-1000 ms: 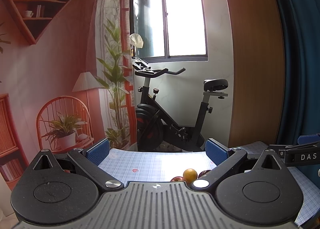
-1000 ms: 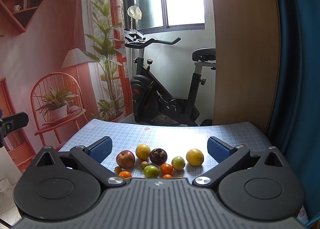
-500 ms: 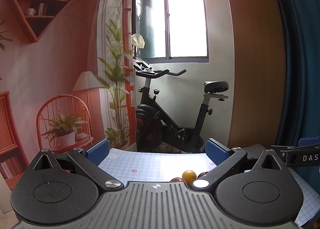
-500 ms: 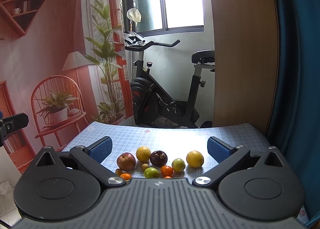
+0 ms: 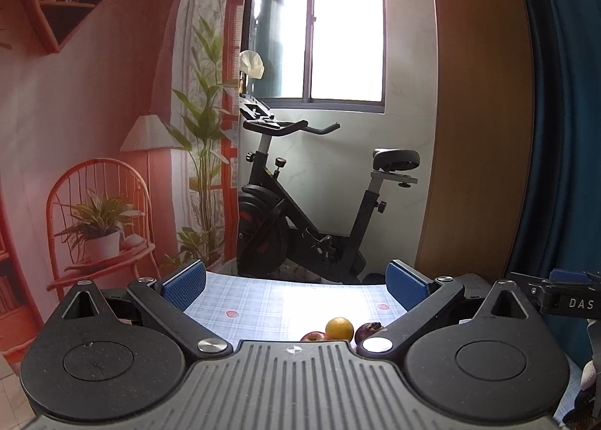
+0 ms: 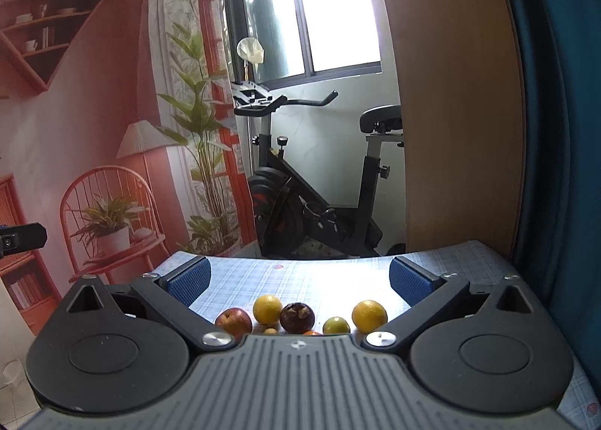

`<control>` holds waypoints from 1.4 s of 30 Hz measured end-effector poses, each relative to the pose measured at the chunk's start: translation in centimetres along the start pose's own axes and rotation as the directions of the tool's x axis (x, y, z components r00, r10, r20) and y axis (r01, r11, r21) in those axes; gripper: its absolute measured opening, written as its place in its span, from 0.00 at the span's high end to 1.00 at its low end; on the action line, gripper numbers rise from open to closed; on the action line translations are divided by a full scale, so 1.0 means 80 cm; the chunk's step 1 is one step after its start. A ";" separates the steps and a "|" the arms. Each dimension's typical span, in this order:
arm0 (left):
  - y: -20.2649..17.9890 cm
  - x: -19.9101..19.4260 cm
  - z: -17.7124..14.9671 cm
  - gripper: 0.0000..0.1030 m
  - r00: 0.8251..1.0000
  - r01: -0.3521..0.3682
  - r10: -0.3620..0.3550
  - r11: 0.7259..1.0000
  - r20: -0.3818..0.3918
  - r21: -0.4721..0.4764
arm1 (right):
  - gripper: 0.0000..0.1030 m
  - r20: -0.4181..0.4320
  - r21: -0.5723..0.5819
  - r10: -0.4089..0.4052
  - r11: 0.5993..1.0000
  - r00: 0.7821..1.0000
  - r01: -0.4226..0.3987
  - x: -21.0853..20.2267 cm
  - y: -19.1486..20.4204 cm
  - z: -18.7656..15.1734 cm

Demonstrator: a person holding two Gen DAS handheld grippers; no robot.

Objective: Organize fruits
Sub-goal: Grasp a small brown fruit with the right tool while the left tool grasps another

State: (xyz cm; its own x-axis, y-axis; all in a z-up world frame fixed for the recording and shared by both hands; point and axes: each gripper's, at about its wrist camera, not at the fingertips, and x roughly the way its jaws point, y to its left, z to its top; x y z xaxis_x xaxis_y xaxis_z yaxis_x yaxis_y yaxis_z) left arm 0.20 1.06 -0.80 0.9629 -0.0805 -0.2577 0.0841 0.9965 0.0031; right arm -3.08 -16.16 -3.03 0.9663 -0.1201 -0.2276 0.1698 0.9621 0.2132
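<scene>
Both grippers are held up level above the near end of the table (image 6: 330, 279), which has a pale blue checked cloth, and both look out across it toward the window rather than down at the fruit. The left gripper (image 5: 296, 285) has its blue-padded fingers (image 5: 184, 285) spread wide with nothing between them, only bare cloth showing in the gap. In its view the fruit is mostly cut off by the gripper body: you can just see the top of a red apple (image 5: 314, 336), an orange (image 5: 339, 327) and a dark purple fruit (image 5: 368, 330) low and right of centre, close to the right finger. The right gripper (image 6: 298, 279) is the same story, fingers spread apart and gripping nothing, hovering clear of the fruit. From its camera the fruit sits in a loose row on the cloth right in front of the body: the red apple (image 6: 233, 321) on the left, then an orange one (image 6: 267, 309), the dark purple one (image 6: 296, 316), a small green citrus (image 6: 336, 325) and a bigger yellow-orange fruit (image 6: 369, 315) on the right. A couple of smaller fruits peek out along the body edge, too hidden to tell what they are. Behind the table stands an exercise bike (image 6: 319, 189), and the left gripper's tip pokes into the left edge of the right view.
</scene>
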 end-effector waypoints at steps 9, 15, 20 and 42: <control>0.025 0.080 -0.028 0.02 0.996 0.027 -0.030 0.999 -0.081 -0.036 | 0.00 0.002 0.099 -0.004 0.995 1.000 0.004 0.065 -0.051 -0.037; 0.042 0.118 -0.046 0.05 0.991 -0.016 0.007 0.997 -0.131 -0.069 | 0.00 -0.052 0.058 0.018 0.998 0.999 -0.016 0.096 -0.053 -0.058; 0.054 0.146 -0.055 0.07 0.983 -0.022 0.006 0.996 -0.186 -0.084 | 0.00 -0.095 -0.023 -0.007 1.000 0.995 0.005 0.116 -0.055 -0.066; 0.074 0.238 -0.093 0.19 0.929 -0.026 -0.004 0.997 -0.370 -0.075 | 0.04 -0.273 -0.007 0.064 0.998 0.960 -0.069 0.210 -0.075 -0.089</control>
State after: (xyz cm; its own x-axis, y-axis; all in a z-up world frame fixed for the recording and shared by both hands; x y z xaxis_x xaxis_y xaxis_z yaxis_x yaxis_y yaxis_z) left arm 17.09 5.59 -12.90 0.7994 -0.0693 -0.5968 0.0394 0.9972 -0.0630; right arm 10.75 -22.23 -14.87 0.8855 0.0134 -0.4645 0.1017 0.9697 0.2219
